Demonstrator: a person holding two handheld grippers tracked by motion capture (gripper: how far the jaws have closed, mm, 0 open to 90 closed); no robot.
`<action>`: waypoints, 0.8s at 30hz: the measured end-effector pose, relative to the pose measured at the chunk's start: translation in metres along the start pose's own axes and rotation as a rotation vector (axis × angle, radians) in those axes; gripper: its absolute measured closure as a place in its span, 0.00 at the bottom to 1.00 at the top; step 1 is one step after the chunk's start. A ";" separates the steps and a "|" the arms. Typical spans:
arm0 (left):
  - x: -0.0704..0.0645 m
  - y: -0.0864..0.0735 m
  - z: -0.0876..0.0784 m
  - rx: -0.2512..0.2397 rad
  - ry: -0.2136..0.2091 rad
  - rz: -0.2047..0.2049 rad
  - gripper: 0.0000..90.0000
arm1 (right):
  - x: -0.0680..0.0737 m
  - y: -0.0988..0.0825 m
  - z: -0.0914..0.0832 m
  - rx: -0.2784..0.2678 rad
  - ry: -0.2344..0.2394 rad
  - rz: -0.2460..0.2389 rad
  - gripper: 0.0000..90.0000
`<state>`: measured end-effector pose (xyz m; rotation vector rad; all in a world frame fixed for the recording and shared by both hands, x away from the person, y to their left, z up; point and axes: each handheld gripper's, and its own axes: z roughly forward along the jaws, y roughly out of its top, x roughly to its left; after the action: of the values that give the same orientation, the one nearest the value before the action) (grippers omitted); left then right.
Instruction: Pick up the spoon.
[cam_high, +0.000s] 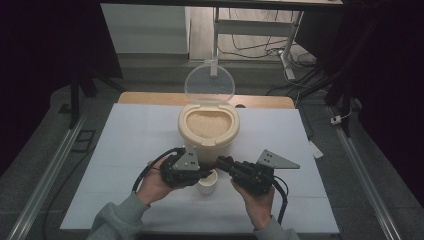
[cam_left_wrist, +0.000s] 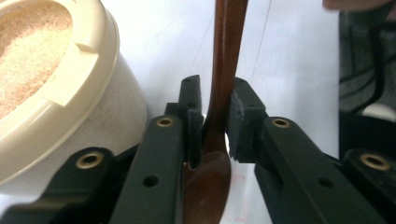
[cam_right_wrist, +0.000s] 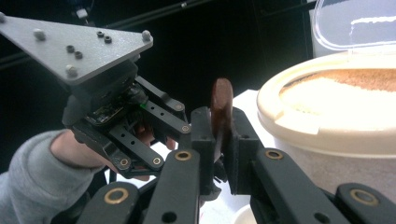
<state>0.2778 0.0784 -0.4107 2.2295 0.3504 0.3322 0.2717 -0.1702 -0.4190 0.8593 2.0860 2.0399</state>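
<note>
Spoon (cam_left_wrist: 219, 140) is the thing both grippers hold. It is a brown wooden spoon, and it sits between the two hands, just in front of the tub (cam_high: 208, 134) and over the small white cup (cam_high: 206, 186). The left gripper (cam_left_wrist: 215, 126) has its black jaws closed on the thin neck of the spoon, right above the round bowl part, and the handle runs away from it across the white table (cam_high: 130, 145). The right gripper (cam_right_wrist: 220, 140) has its jaws closed on the spoon too, and the rounded end of the handle sticks up past the pads. In the high view the left gripper (cam_high: 184, 169) and the right gripper (cam_high: 250, 174) point at each other, close together. The tub is cream coloured and full of pale grains. Its clear round lid (cam_high: 209, 83) stands open behind it. The cup stands on the table just below the tips of the grippers. Grey sleeves (cam_high: 117, 217) cover the person's arms.
</note>
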 end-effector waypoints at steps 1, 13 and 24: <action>0.000 0.000 0.000 0.000 0.000 0.000 0.73 | 0.000 0.000 0.000 0.000 0.000 0.000 0.93; -0.004 -0.037 -0.038 -0.124 0.119 -0.183 0.30 | -0.009 0.015 -0.022 -0.077 -0.006 -0.033 0.93; 0.004 -0.114 -0.058 -0.082 0.193 -0.343 0.27 | -0.013 0.031 -0.040 -0.128 -0.029 -0.076 0.93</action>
<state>0.2450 0.1905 -0.4634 2.0160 0.7965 0.3693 0.2741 -0.2132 -0.3900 0.7724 1.9183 2.0816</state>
